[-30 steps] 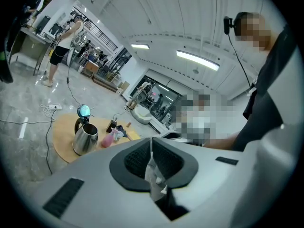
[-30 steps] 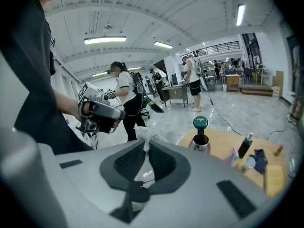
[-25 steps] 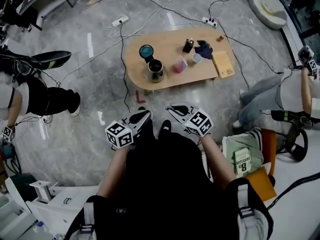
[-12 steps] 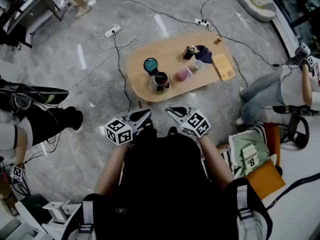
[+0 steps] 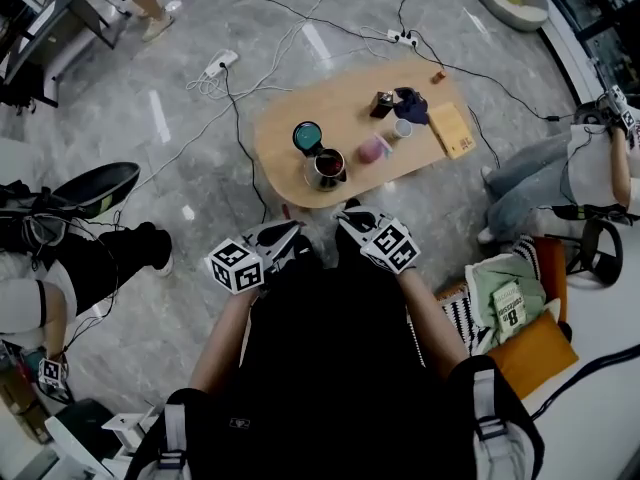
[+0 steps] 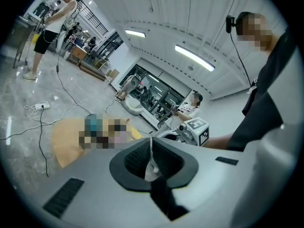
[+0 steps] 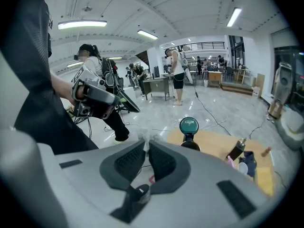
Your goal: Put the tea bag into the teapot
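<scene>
One teapot [image 5: 327, 168] stands upright, mouth up.

Black short-sleeved top [image 5: 330, 368], grey shoulder straps [image 5: 487, 408]. On left gripper [image 5: 287, 232] and right gripper [image 5: 349, 219]: pale grey shells [image 7: 228, 194], black ribbed pads [image 6: 137, 156], black-and-white marker cubes [image 5: 237, 266].

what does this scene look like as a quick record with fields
table: low, oval, wooden
teapot: metal, open, near table's front edge
lid: teal, just behind teapot
cups: pink cup, white cup, right of teapot
left gripper: jaws together, short of teapot
right gripper: jaws nearly together, short of teapot
tea bag: not made out
</scene>
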`<state>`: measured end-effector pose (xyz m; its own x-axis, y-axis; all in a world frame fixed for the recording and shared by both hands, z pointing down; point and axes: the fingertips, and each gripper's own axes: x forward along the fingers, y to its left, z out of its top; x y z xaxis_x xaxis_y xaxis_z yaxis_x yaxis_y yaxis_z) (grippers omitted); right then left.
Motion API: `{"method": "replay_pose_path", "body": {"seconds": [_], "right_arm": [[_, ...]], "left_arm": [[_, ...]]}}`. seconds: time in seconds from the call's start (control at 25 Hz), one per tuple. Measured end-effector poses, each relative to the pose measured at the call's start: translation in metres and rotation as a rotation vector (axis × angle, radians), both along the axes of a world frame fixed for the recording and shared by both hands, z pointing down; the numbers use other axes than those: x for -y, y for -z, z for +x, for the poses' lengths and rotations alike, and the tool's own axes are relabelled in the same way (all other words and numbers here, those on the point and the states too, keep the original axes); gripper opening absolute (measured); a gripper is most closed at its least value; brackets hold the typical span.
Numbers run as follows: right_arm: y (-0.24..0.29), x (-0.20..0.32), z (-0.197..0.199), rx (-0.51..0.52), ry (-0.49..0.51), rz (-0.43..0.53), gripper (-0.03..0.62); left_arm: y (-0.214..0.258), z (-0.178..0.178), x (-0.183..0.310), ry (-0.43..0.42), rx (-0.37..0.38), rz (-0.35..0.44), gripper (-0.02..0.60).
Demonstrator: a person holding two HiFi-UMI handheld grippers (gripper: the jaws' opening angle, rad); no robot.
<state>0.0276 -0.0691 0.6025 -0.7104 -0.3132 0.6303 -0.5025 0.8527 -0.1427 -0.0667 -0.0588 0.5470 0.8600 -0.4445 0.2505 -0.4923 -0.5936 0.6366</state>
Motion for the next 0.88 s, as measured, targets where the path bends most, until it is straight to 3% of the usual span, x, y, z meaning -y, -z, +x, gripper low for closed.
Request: {"method": "replay_pose_path", "body": {"seconds": [0.56, 0.88], "right_arm": [[-0.061, 0.087, 0.026, -0.082, 0.085, -0.088, 0.032], [-0.101, 0.119, 0.013, -0.106, 0.151, -0.174, 0.032]], "left_arm": [[-0.026, -0.005, 0.056, 0.094, 0.033, -0.092, 0.023], [-0.037, 0.001, 0.082, 0.119, 0.042, -0.159, 0.023]]}}
